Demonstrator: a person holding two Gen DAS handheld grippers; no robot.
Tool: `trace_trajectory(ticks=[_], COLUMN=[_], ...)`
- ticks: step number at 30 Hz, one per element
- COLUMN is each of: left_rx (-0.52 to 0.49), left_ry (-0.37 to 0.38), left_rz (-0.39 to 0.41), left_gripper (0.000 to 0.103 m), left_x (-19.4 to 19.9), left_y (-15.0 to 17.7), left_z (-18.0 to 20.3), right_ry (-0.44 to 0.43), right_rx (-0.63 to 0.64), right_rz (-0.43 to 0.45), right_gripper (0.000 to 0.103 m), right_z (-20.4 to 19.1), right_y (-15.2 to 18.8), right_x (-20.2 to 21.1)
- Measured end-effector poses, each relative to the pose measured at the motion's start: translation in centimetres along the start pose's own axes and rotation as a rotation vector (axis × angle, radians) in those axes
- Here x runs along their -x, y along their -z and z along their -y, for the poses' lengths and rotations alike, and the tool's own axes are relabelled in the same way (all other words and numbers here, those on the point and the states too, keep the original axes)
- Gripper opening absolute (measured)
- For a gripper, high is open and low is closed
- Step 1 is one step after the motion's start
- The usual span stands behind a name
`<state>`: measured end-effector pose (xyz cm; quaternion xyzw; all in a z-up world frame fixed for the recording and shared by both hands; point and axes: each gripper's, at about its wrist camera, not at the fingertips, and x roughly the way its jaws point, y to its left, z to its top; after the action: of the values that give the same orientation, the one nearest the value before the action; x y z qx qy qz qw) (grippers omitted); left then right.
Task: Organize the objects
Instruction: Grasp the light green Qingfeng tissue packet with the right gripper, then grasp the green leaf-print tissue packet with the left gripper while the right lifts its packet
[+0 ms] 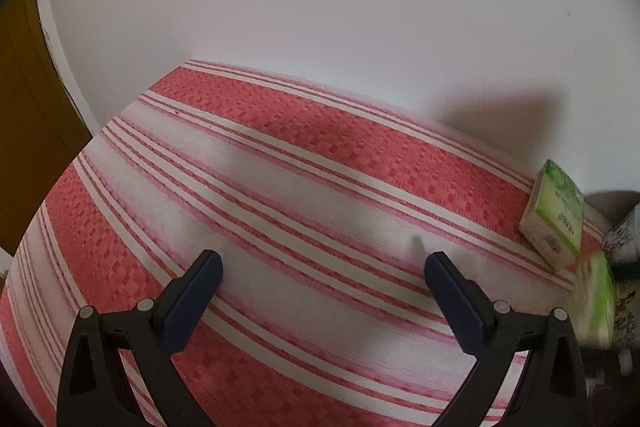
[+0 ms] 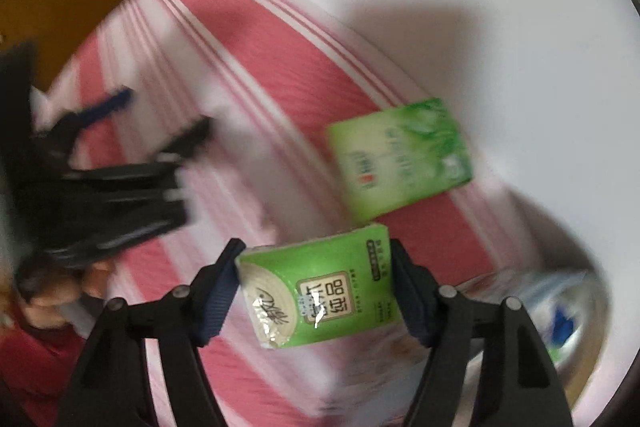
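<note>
We work over a desk [image 1: 280, 163] covered with a red-and-white striped cloth. Its far edge runs against a plain white wall [image 1: 320, 7]. Its left edge falls away toward a brown door [image 1: 24, 87].

The left hand-held gripper [image 1: 322, 265] is released: both pads stand wide apart with only bare cloth between them. Open room lies ahead of it, across the middle and the left of the desk, as far as the far edge.

We count two green tissue packs. The first tissue pack [image 2: 400, 159] rests on the cloth near the far right of the desk, close to the wall. In the left wrist view it appears at the right margin, well apart from the left hand-held gripper.

The second tissue pack [image 2: 320, 295] sits between the pads of the right hand-held gripper [image 2: 316, 267]. Both pads touch its sides, so we read this gripper as grasping the pack. The view is motion-blurred. We cannot tell whether the pack is lifted or still rests on a surface.

At the near right, a patterned box [image 1: 624, 239] and some blurred blue-and-white items [image 2: 560, 315] crowd the edge. We cannot identify or count them. Room on that side is tight.

In the right wrist view, the left hand-held gripper appears as a dark blurred shape at the left.
</note>
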<state>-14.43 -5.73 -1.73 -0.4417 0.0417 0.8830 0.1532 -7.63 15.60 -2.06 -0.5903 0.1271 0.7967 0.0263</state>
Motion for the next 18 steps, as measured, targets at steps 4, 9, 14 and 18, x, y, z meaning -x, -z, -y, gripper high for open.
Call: trace_trajectory(ticks=[4, 9, 14, 18], left_rx=[-0.002, -0.011, -0.016, -0.019], left_ry=[0.017, 0.034, 0.037, 0.036], left_rz=[0.003, 0.004, 0.004, 0.002], left_gripper=[0.102, 0.102, 0.102, 0.102], left_x=[0.3, 0.6, 0.8, 0.8], left_y=[0.0, 0.2, 0.2, 0.2], left_z=[0.1, 0.3, 0.1, 0.0], right_ry=[-0.064, 0.112, 0.122, 0.111], right_rx=[-0.046, -0.054, -0.102, -0.095], right_rz=[0.103, 0.201, 0.314, 0.350], right_gripper=[0.072, 0.072, 0.077, 0.086], right_z=[-3.6, -5.6, -6.2, -7.1], right_y=[5.1, 9.5, 10.9, 12.0], right_x=[0.5, -0.4, -0.5, -0.2])
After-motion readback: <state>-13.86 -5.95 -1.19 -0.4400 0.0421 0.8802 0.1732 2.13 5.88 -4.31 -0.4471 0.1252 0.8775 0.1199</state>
